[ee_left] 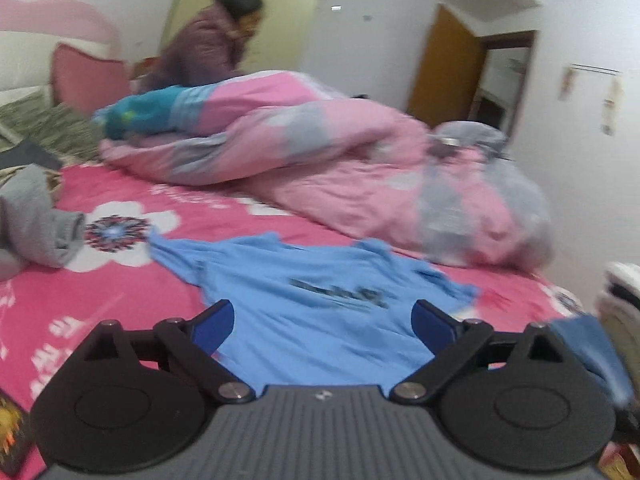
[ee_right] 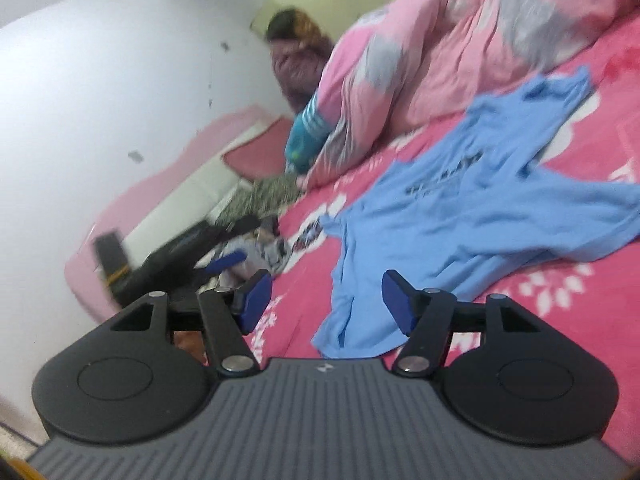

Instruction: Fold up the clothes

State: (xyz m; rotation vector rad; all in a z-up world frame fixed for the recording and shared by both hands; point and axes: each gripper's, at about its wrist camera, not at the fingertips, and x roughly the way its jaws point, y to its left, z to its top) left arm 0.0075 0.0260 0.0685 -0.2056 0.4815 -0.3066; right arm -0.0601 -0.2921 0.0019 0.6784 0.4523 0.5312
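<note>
A light blue T-shirt (ee_left: 320, 300) with dark print lies rumpled on the pink flowered bed sheet (ee_left: 80, 312). My left gripper (ee_left: 323, 322) is open and empty, just above the shirt's near hem. In the right wrist view the same shirt (ee_right: 460, 216) spreads to the right. My right gripper (ee_right: 326, 302) is open and empty over the shirt's lower edge. The left gripper (ee_right: 224, 264) shows as a dark blurred shape at the left of that view.
A bunched pink and grey duvet (ee_left: 320, 152) fills the far side of the bed. Grey clothing (ee_left: 36, 220) lies at the left. A person in a purple jacket (ee_left: 212, 44) bends beyond the bed. A pink headboard (ee_right: 160, 184) stands by the wall.
</note>
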